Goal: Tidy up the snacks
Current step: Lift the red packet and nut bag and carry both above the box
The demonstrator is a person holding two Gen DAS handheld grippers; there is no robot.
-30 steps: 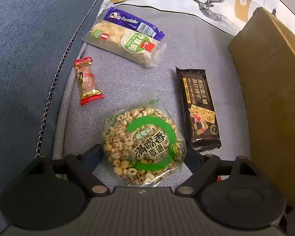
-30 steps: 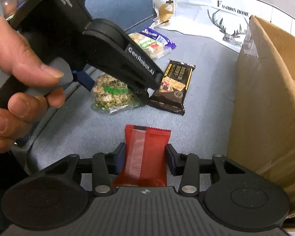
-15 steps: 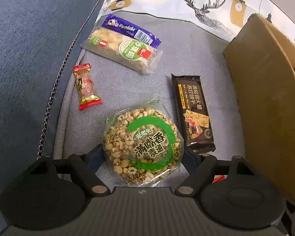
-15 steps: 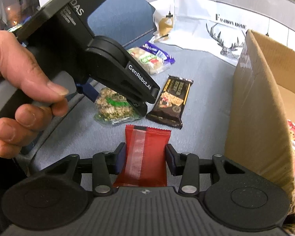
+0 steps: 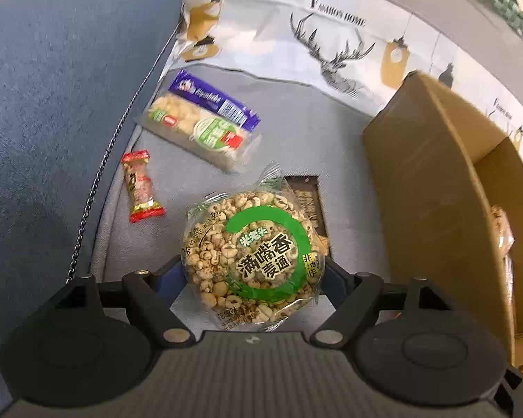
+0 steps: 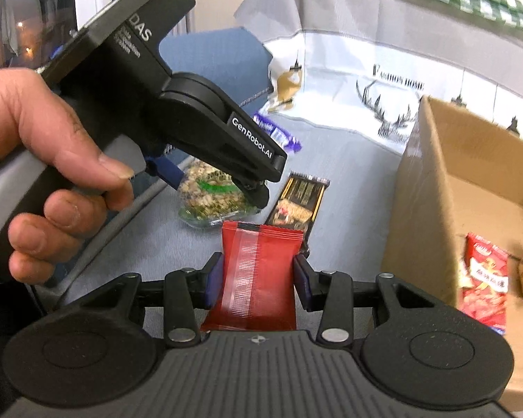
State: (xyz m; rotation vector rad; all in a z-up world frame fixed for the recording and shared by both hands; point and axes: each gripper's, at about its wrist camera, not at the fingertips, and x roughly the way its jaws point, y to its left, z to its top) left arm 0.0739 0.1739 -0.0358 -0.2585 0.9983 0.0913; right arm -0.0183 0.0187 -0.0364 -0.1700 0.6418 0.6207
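The left gripper has its fingers closed against the two sides of the round puffed-grain cake, a crinkly clear packet with a green ring on it, and carries it clear of the grey sofa seat. The right gripper has its fingers pressed on the sides of a red packet, also lifted off the seat. The open cardboard box stands at the seat's right side, and a red snack bag already lies inside it.

The main risk, as I judge it, is the grain cake slipping. The packet is wide, slick and air-filled, and the fingers hold it only at its edges, so a quick swing toward the box could let it twist out or crush the brittle cake. The red packet bows between its fingers and could squirt free in the same way.

Both grippers are near each other and heading for one opening, so they may collide or catch the near box wall, tipping it.

A dark cracker bar, a purple-edged clear packet and a small red-ended candy lie on the seat; a dropped item could land on them or slide toward the left edge by the blue cushion.
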